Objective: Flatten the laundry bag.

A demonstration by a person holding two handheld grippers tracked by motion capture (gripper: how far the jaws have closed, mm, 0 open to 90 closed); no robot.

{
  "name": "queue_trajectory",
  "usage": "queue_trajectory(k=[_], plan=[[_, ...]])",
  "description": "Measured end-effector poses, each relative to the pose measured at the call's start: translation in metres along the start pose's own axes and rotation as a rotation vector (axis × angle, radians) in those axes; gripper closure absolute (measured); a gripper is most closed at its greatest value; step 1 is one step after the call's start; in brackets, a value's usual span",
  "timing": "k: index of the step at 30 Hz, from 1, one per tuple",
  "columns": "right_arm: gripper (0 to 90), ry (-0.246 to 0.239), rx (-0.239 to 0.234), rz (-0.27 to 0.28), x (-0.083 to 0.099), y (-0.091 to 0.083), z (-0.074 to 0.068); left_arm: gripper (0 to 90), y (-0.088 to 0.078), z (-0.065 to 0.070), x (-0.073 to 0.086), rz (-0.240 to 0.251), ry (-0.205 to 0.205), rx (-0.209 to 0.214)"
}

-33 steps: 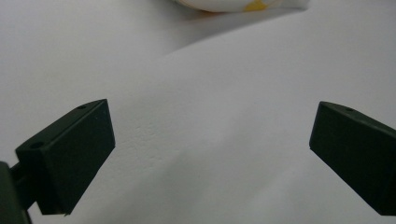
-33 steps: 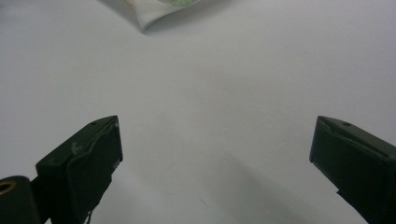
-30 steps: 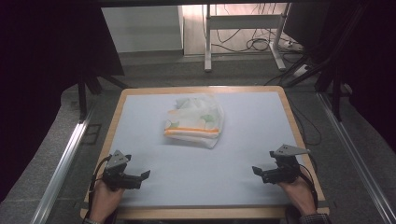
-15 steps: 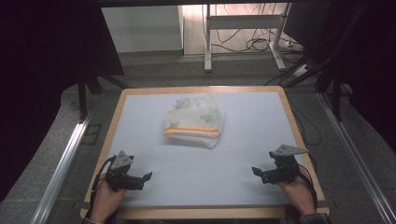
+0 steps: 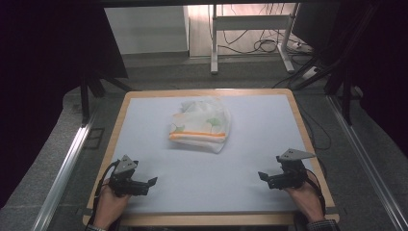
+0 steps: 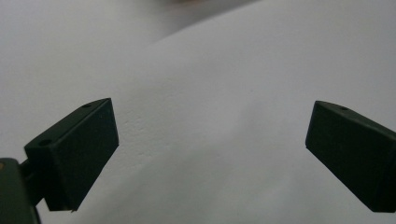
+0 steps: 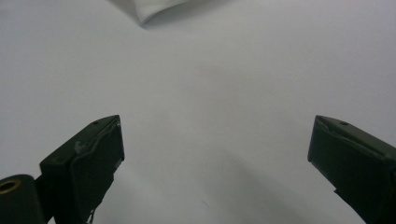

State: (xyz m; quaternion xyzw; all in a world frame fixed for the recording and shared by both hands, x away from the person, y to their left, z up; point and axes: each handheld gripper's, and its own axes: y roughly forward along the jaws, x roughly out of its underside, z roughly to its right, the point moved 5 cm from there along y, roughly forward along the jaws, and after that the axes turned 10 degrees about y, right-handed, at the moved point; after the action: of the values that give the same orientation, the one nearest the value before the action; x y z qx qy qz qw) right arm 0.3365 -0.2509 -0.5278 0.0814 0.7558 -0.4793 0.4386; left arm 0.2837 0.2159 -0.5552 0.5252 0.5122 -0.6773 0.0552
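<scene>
A folded white cloth [image 5: 201, 126] with an orange stripe and green prints lies on the pale table top [image 5: 240, 159], a little behind its middle. My left gripper [image 5: 150, 183] rests low at the front left, jaws wide apart over bare surface [image 6: 210, 140]. At the front right my right gripper [image 5: 263, 177] is also open, pointing inward. A white corner of the cloth [image 7: 154, 10] shows at the top of the right gripper view. Both grippers are well short of the cloth and hold nothing.
The table has a wooden rim [image 5: 211, 220]. Metal rails [image 5: 67, 168] run along both sides on the grey floor. A desk frame [image 5: 214, 43] and cables [image 5: 269, 45] stand beyond the far edge.
My left gripper has slid slightly toward the front edge and right. The right gripper has barely shifted. The cloth has not moved.
</scene>
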Motion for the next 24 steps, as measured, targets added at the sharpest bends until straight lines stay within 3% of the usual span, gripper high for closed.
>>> queue_trajectory(k=[6, 13, 16, 18, 24], plan=[[3.6, -0.011, -0.002, 0.004, -0.004, 0.005, -0.006, 1.1, -0.001, -0.001, -0.002, 0.008, -0.01, -0.009], [3.6, -0.009, -0.011, 0.003, -0.008, 0.014, -0.012, 1.8, 0.0, -0.002, -0.008, 0.018, 0.008, -0.02], [3.5, -0.013, -0.01, 0.003, -0.009, 0.016, -0.013, 2.3, 0.003, -0.002, -0.011, 0.004, 0.033, -0.032], [2.5, -0.005, -0.017, 0.005, -0.01, 0.018, -0.015, 4.8, 0.005, -0.003, -0.013, -0.004, 0.048, -0.046], [1.3, -0.017, -0.019, 0.011, -0.012, 0.024, -0.019, 15.3, 0.006, -0.005, -0.029, 0.04, 0.04, -0.016]])
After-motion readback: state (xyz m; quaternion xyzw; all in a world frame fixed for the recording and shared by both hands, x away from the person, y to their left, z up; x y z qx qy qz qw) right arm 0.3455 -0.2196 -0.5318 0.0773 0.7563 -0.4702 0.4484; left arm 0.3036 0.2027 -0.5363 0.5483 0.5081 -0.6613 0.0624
